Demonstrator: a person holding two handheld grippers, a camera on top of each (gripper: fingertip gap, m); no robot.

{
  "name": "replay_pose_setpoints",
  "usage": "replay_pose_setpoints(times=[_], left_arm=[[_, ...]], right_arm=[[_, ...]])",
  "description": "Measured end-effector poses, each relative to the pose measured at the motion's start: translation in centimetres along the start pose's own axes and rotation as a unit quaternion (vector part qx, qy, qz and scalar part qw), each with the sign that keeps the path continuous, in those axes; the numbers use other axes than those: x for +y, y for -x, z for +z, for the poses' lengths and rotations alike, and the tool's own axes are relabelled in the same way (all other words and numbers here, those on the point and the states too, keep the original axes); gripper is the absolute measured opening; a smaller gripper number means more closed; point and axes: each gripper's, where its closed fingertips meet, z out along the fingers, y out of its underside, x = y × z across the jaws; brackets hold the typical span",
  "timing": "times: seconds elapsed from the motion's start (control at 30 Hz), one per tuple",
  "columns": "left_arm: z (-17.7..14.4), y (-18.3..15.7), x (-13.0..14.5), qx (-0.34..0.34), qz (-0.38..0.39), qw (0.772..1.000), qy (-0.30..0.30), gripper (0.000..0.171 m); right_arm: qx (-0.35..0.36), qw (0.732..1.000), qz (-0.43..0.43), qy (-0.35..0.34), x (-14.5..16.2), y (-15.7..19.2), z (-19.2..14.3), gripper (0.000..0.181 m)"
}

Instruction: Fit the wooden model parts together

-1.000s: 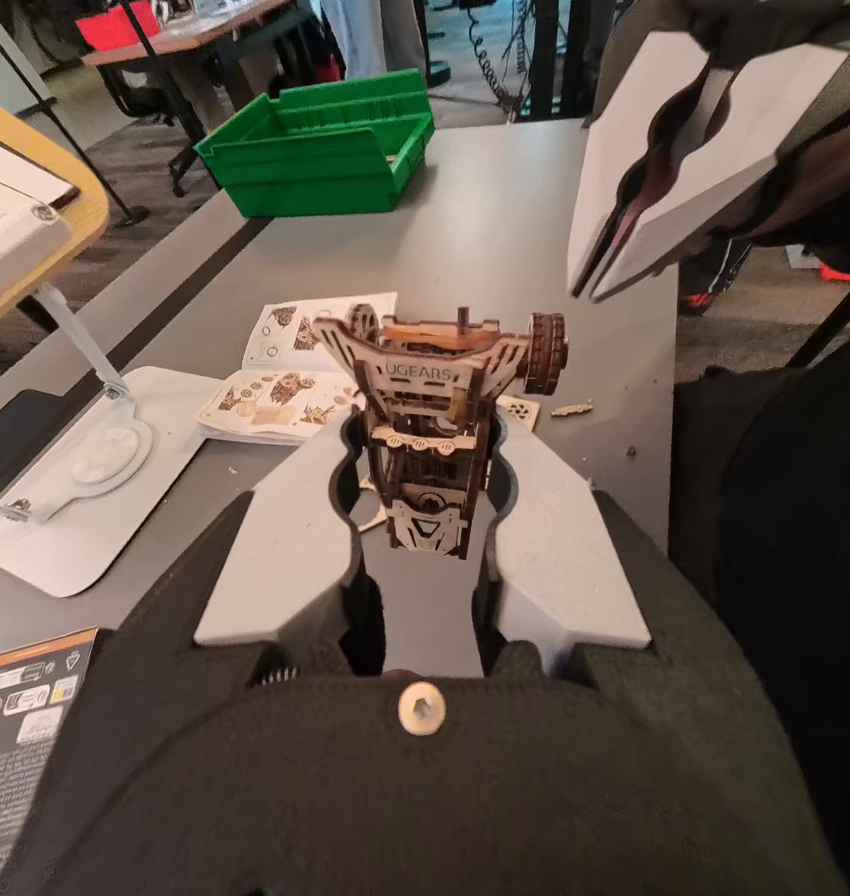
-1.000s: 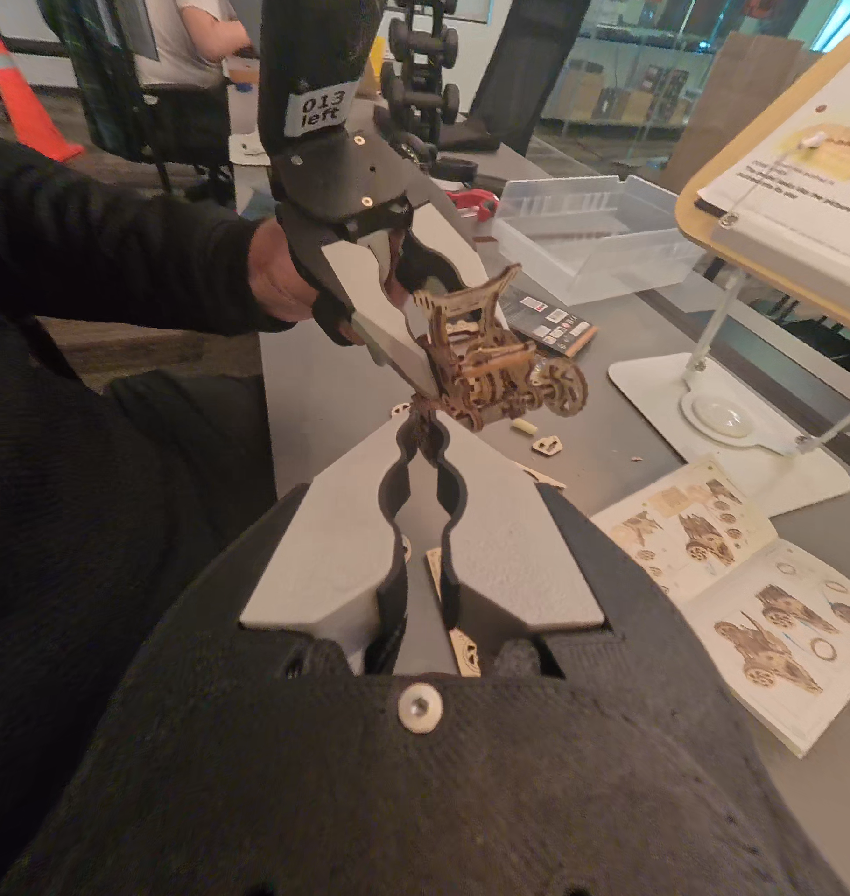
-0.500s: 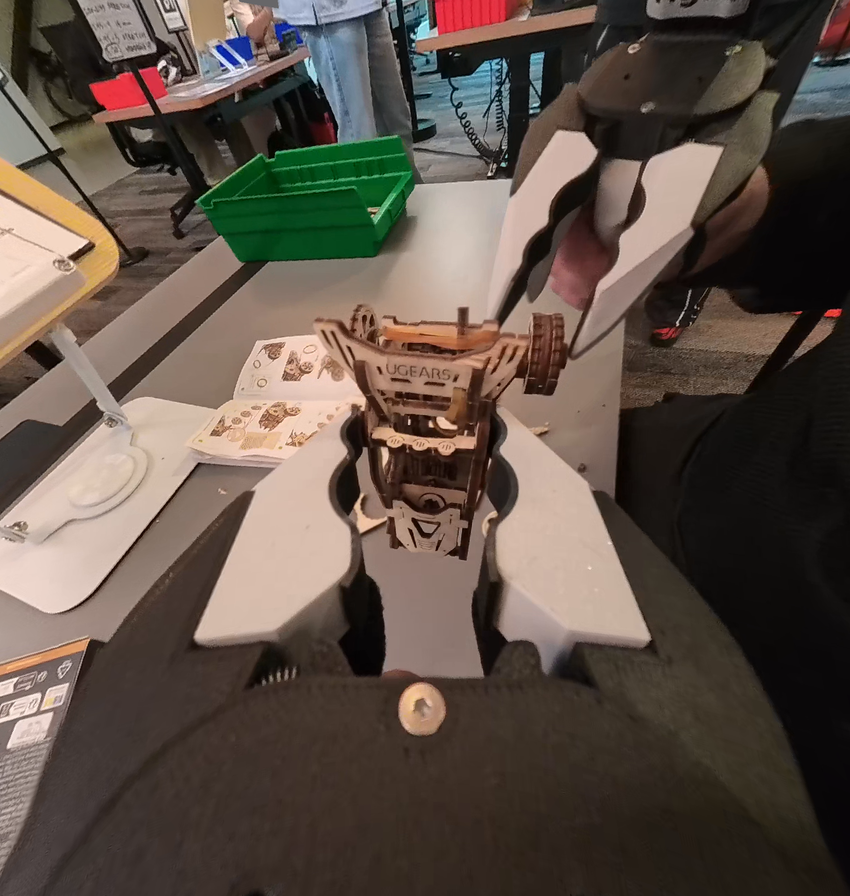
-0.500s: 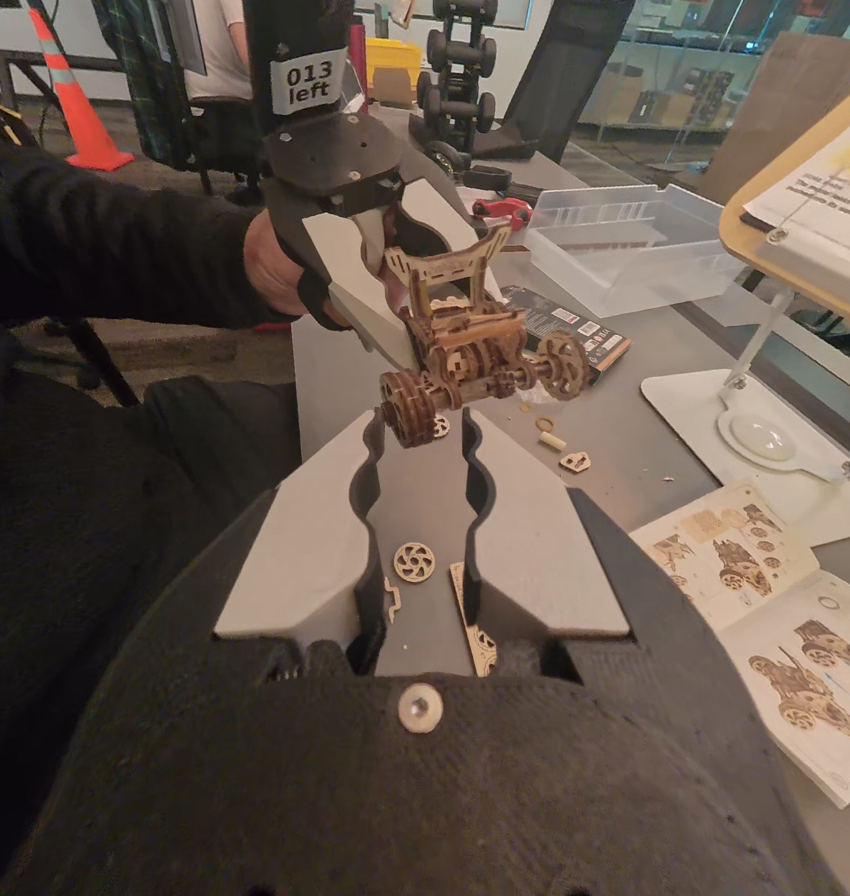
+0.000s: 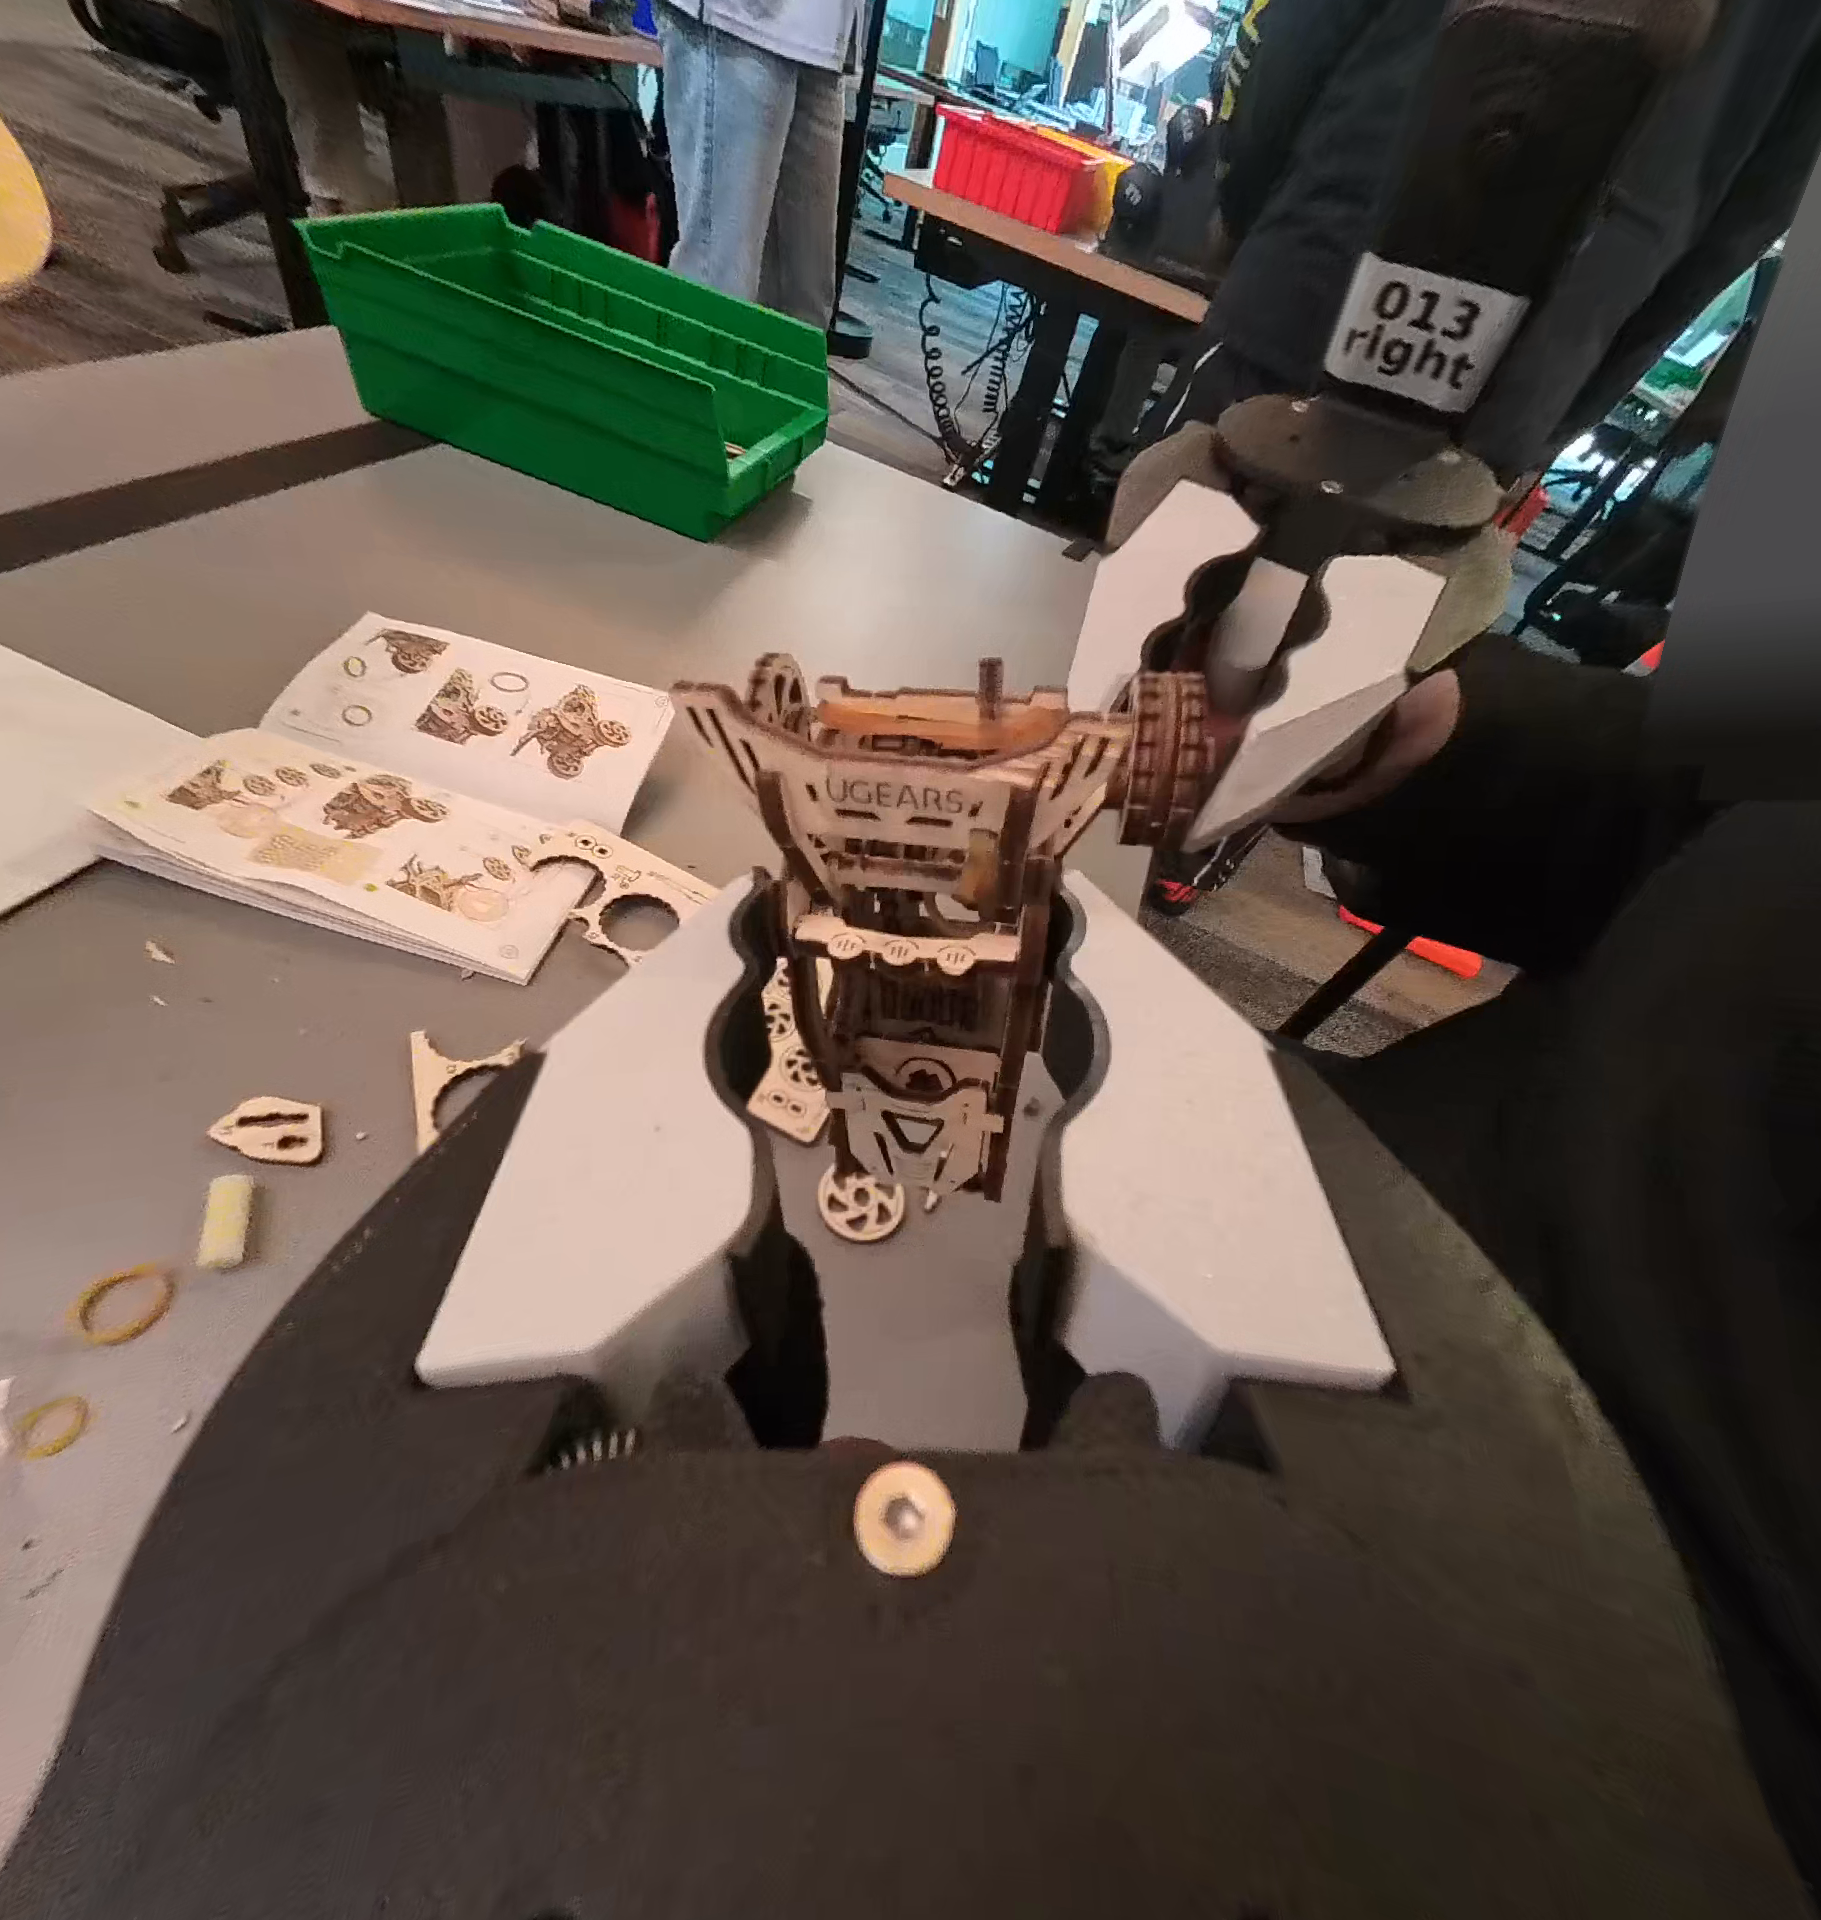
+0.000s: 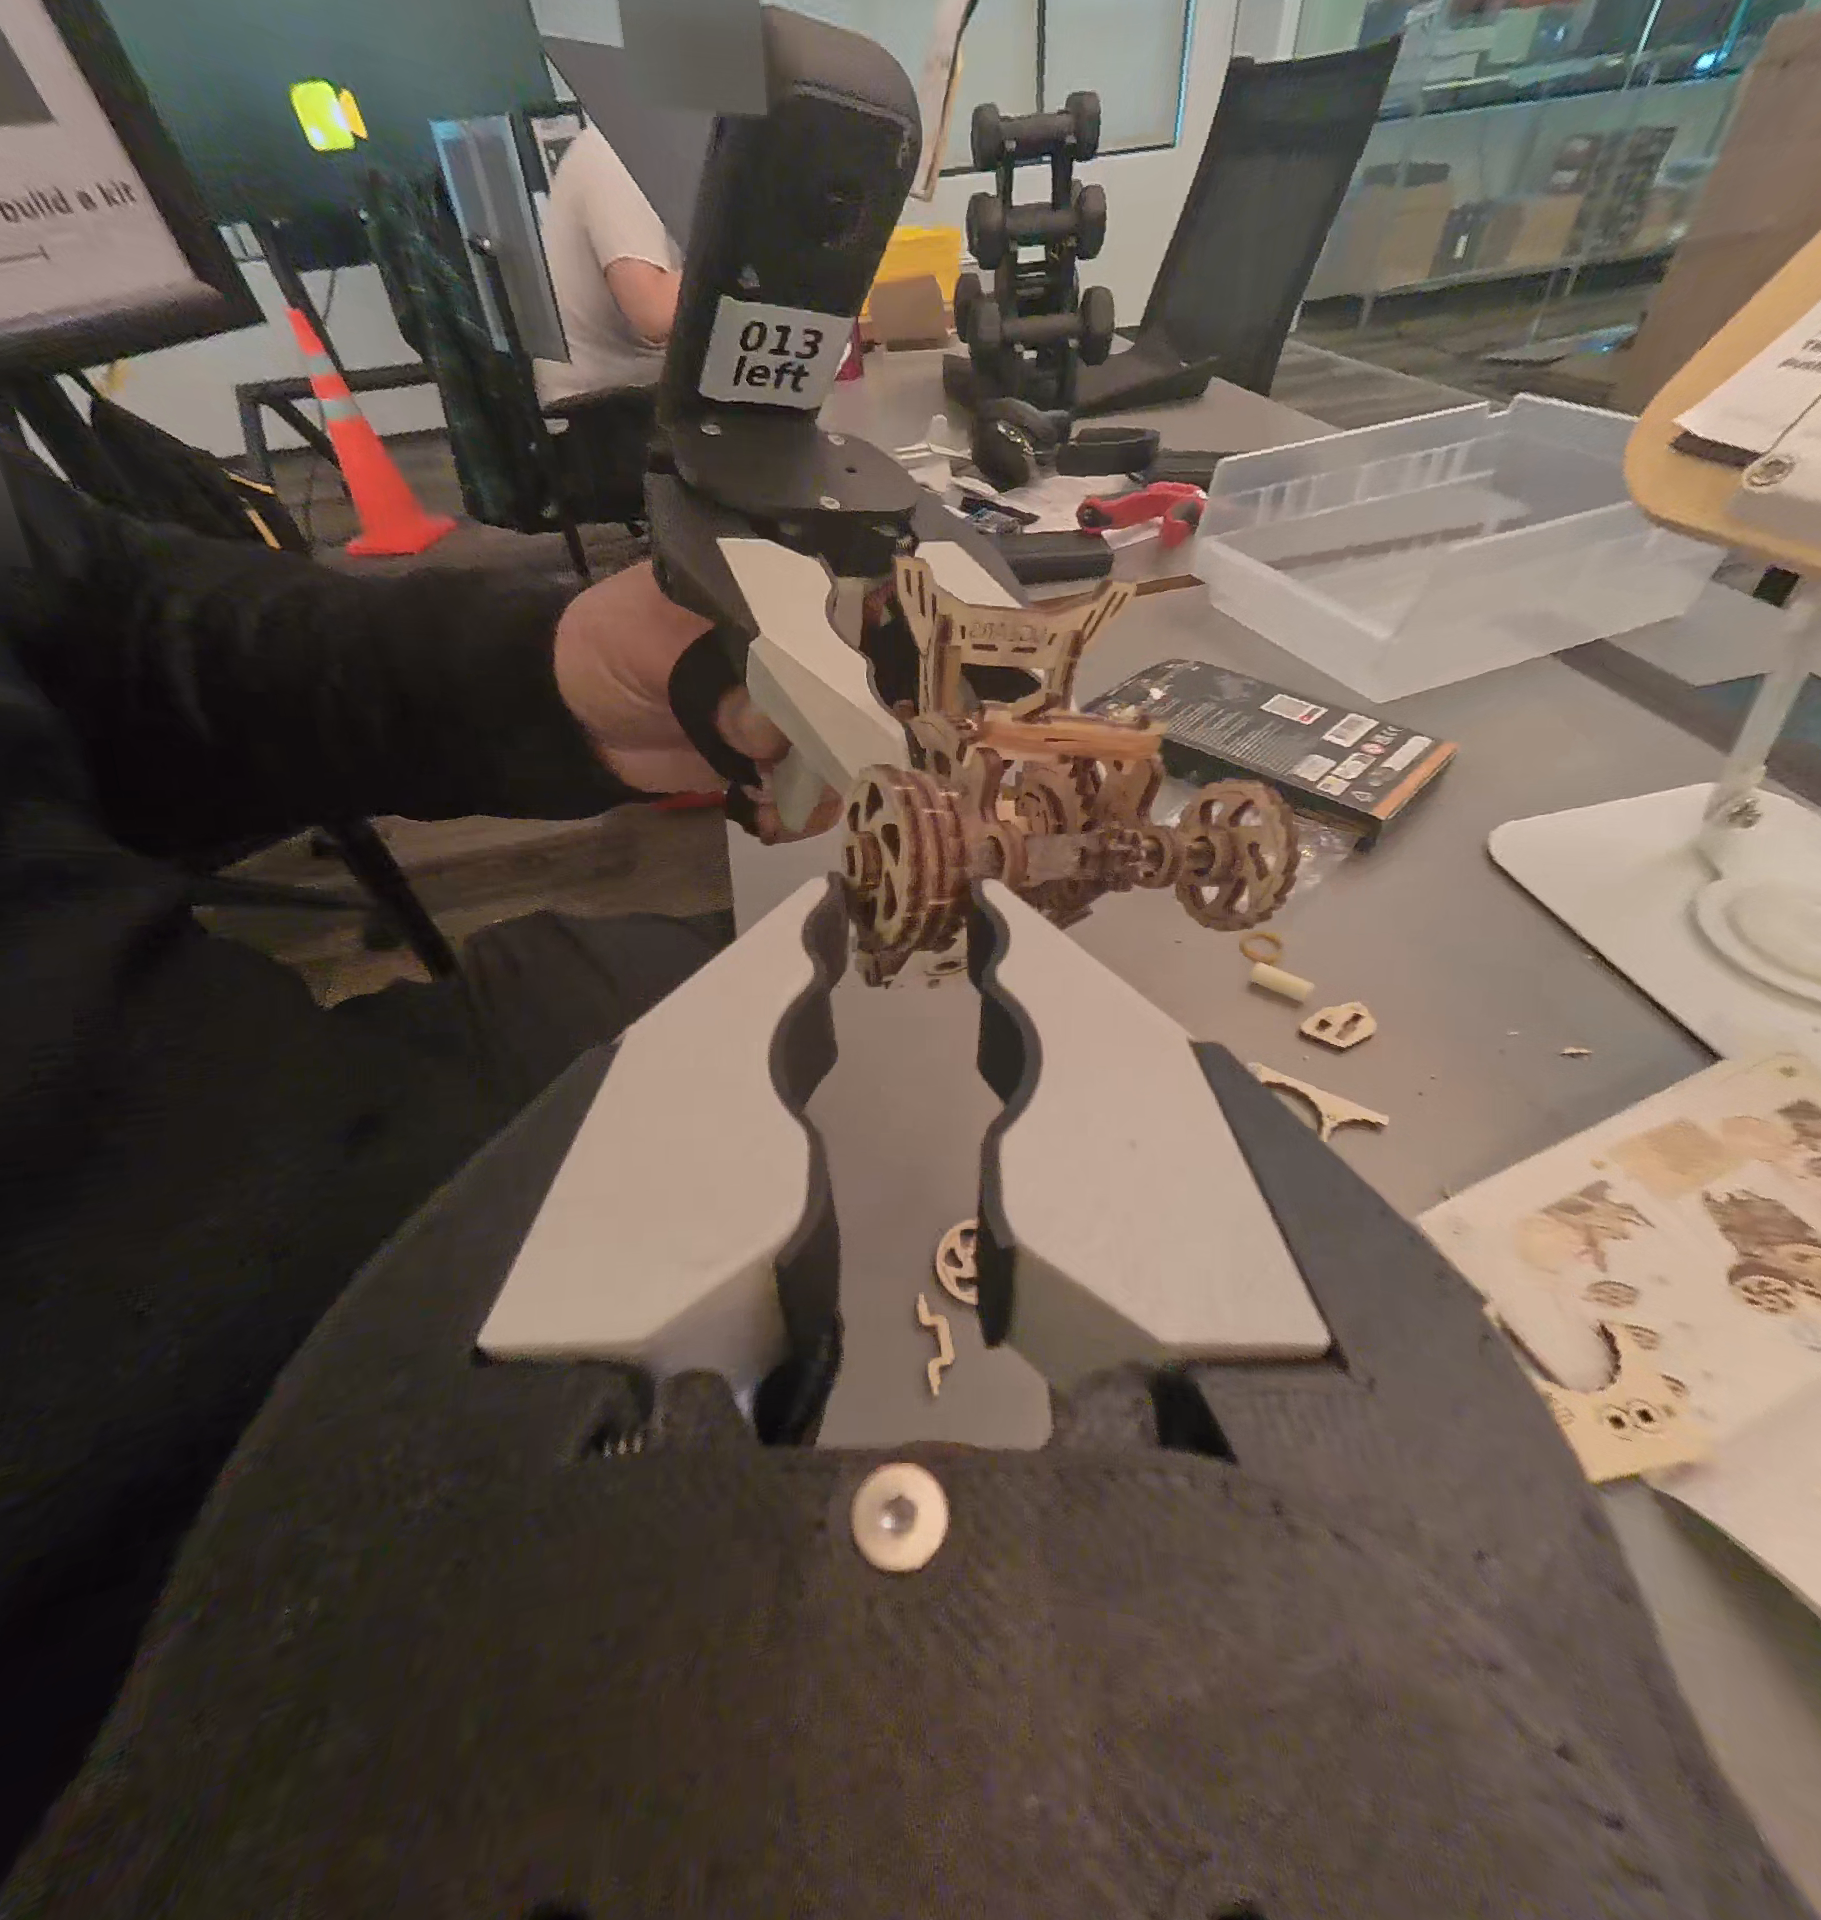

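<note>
A brown wooden model car [image 5: 906, 831] stands upright between the fingers of my left gripper [image 5: 906, 904], which is shut on its body and holds it above the grey table [image 5: 885, 540]. In the right wrist view the model [image 6: 1041, 810] lies crosswise, with one left-gripper finger [image 6: 802, 675] showing beside it. My right gripper [image 6: 904, 904] is closed around the near wheel [image 6: 901, 862] on the model's axle, a fingertip on each side. The left wrist view shows the same grip, with my right gripper [image 5: 1160, 769] around the wheel [image 5: 1160, 748].
A small loose wooden wheel [image 5: 862, 1205] and other wooden pieces [image 5: 267, 1127] lie on the table, with rubber bands [image 5: 121, 1304] at the left. An open instruction booklet [image 5: 397, 779] and a green bin [image 5: 573, 364] lie behind. A clear bin [image 6: 1405, 540], a black box [image 6: 1301, 738] and a white stand base [image 6: 1664, 883] stand farther off.
My right gripper has come down from above the model to its wheel, and its fingers have narrowed around it. My left gripper still holds the model and has turned a little.
</note>
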Motion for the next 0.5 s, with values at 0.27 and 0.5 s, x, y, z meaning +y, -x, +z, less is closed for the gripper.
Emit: replay_pose_setpoints(times=[0.27,0.5], left_arm=[[0.4,-0.3,-0.2,0.025,-0.101,0.994,-0.028,0.048],[0.7,-0.2,0.0,0.009,-0.112,0.993,-0.029,0.048]], right_arm=[[-0.038,0.991,0.112,-0.059,-1.1,-0.3,-0.4,0.018],[-0.049,0.984,0.164,-0.056,-0.9,-0.5,-0.6,0.016]])
